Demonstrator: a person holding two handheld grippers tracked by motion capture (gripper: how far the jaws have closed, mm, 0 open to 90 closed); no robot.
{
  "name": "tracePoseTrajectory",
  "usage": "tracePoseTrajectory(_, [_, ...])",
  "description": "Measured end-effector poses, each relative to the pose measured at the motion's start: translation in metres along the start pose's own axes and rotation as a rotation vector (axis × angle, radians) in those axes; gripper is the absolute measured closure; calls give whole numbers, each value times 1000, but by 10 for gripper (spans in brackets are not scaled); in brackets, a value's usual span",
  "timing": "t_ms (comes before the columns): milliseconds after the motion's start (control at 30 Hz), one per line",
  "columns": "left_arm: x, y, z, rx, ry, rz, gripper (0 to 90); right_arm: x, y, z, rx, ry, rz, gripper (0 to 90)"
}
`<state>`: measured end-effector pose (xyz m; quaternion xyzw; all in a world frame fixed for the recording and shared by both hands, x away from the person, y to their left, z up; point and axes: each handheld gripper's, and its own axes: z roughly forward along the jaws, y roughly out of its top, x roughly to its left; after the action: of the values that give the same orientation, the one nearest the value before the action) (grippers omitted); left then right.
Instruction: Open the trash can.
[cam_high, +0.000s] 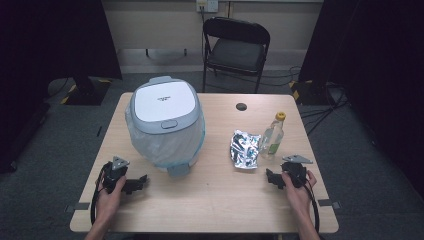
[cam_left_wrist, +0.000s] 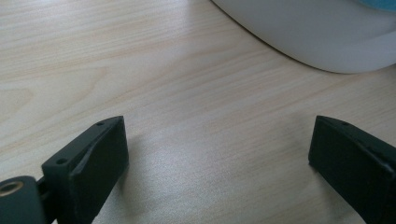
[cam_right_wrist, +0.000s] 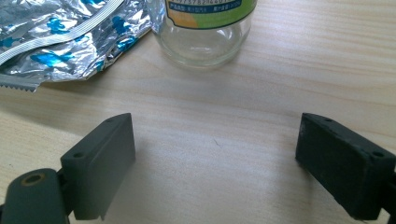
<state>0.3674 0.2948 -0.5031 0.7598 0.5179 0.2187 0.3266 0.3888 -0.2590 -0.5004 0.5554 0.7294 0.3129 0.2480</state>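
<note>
At the left of the worktop, the left gripper rests low on the wood in the person's left hand. Its fingers stand wide apart with nothing between them, only bare wood. Just beyond them, toward the middle of the worktop, stands the white bin, lid shut, a pale liner bag bulging around its body; in the left gripper view its rounded white base sits near the fingers but clear of them.

Right of the bin, well apart from it, lies a crumpled foil wrapper, silver with blue print, flat on the wood. Touching or just beside its right edge stands a clear bottle with a yellow cap, upright.

Nearest the person at the right, the right gripper sits in the right hand, pointing toward the wrapper and bottle. Its fingers are spread wide, holding nothing; the bottle's base and the wrapper's edge lie ahead of them, not touched.
</note>
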Motion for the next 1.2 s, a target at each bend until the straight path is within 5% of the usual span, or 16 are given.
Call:
tracePoseTrajectory(467, [2,-1,-3,5,-13,18,78,3,-1,-1,-3,-17,16,119])
tracePoseTrajectory(667, [2,-1,-7,2,-2,-12,163,6,-2,-4,4,-16,22,137])
tracePoseTrajectory(867, [8,0,-14,3,-8,-73,159,17,-1,-9,-2,44,7,143])
tracePoseTrajectory(1033, [9,6,-20,-25,-12,-79,159,25,3,-14,-13,19,-32,162])
tracePoseTrajectory(1200, [14,13,-24,-50,28,-85,166,32,11,-17,-17,38,-56,164])
